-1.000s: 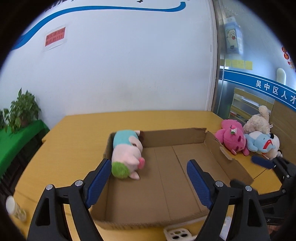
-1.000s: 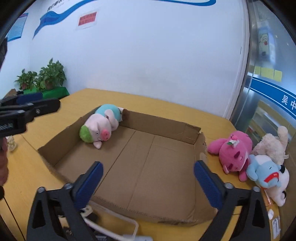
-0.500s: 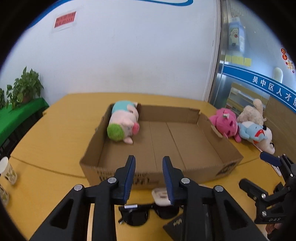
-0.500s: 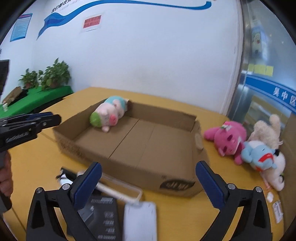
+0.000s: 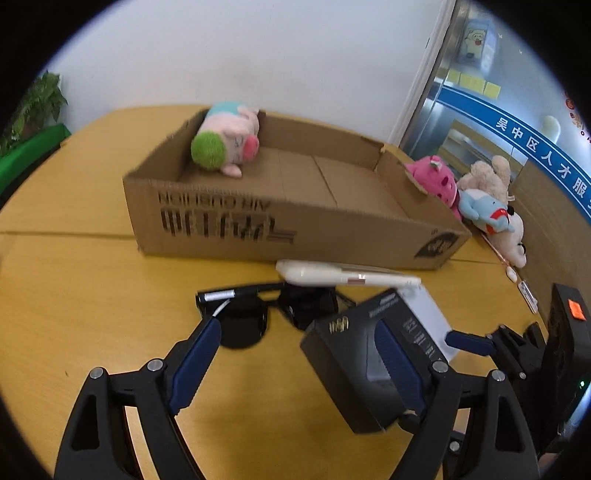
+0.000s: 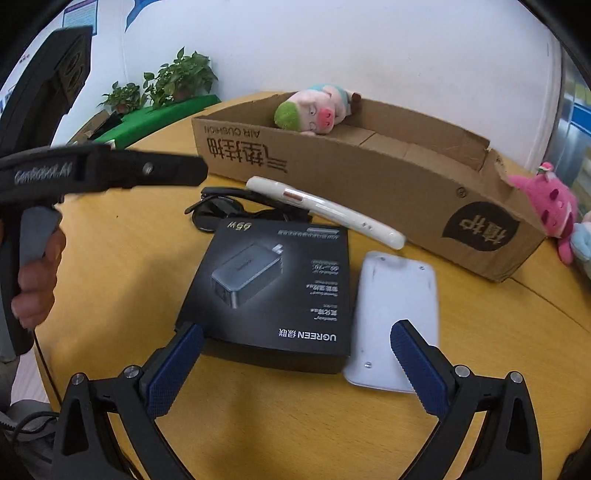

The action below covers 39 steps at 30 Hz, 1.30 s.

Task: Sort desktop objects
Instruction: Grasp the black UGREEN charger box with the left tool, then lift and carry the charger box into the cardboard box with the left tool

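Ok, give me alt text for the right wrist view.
Open right gripper hovers over a black UGREEN charger box and white device on a yellow table, before a cardboard box holding a plush pig.

A: What kind of room is this?

B: An office-like one. A plain white painted wall (image 5: 295, 55) runs behind a round yellow-orange wooden table (image 6: 122, 266), and it is brightly, evenly lit.

A: Anything on that wall?

B: A curving blue painted stripe (image 6: 138, 11) near the top, seen from the right wrist.

A: And to the sides?

B: Leafy green potted plants (image 6: 181, 79) stand on a green-covered ledge (image 6: 162, 118) at the left. At the right is a glass partition with a blue band of white Chinese characters (image 5: 532, 136) and yellow sticky notes (image 5: 476, 83).
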Each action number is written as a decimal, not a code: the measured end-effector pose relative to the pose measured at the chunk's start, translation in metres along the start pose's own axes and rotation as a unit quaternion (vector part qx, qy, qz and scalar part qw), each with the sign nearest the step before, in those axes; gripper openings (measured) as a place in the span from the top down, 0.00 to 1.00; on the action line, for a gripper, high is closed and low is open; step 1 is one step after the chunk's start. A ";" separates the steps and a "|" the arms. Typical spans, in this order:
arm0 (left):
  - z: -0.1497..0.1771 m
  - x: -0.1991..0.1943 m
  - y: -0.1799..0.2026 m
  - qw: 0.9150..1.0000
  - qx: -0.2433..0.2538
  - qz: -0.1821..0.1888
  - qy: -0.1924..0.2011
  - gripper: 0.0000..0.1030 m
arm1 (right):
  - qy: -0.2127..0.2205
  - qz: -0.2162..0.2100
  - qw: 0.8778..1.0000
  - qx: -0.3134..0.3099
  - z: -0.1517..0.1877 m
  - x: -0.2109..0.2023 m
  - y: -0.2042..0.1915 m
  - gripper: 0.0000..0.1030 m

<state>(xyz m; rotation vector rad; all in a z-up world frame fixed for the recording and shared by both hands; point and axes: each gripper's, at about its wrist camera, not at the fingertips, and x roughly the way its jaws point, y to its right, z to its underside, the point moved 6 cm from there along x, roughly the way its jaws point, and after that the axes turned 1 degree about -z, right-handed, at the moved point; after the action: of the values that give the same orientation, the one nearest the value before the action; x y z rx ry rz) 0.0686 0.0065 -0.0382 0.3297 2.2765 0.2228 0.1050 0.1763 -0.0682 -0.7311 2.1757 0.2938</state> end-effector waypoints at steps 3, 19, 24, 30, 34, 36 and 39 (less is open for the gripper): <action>0.007 0.002 -0.005 1.000 -0.008 0.008 -0.009 0.17 | -0.027 -0.030 0.999 -0.007 0.008 0.015 -0.018 0.00; 0.038 0.036 0.020 0.991 0.005 0.103 -0.086 0.23 | -0.017 -0.083 0.996 -0.006 0.023 0.021 -0.055 0.14; 0.056 0.027 0.024 0.984 -0.003 0.129 -0.123 0.24 | -0.027 -0.099 0.994 -0.025 0.039 0.008 -0.054 0.16; 0.056 0.034 0.022 0.982 -0.030 0.130 -0.130 0.22 | -0.040 -0.065 0.996 -0.045 0.039 0.013 -0.048 0.18; 0.053 0.029 0.020 0.985 -0.021 0.121 -0.120 0.25 | -0.033 -0.054 0.997 -0.046 0.036 0.016 -0.048 0.23; 0.050 0.022 0.020 0.987 -0.013 0.119 -0.111 0.32 | -0.028 -0.056 0.997 -0.034 0.036 0.014 -0.046 0.24; 0.042 0.013 0.020 0.989 -0.008 0.117 -0.095 0.37 | -0.023 -0.050 0.998 -0.024 0.036 0.008 -0.044 0.26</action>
<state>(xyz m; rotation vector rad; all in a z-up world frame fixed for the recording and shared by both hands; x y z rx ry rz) 0.0954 0.0317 -0.0698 0.5861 2.0457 0.3159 0.1490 0.1530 -0.0963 -0.8495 2.0866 0.3092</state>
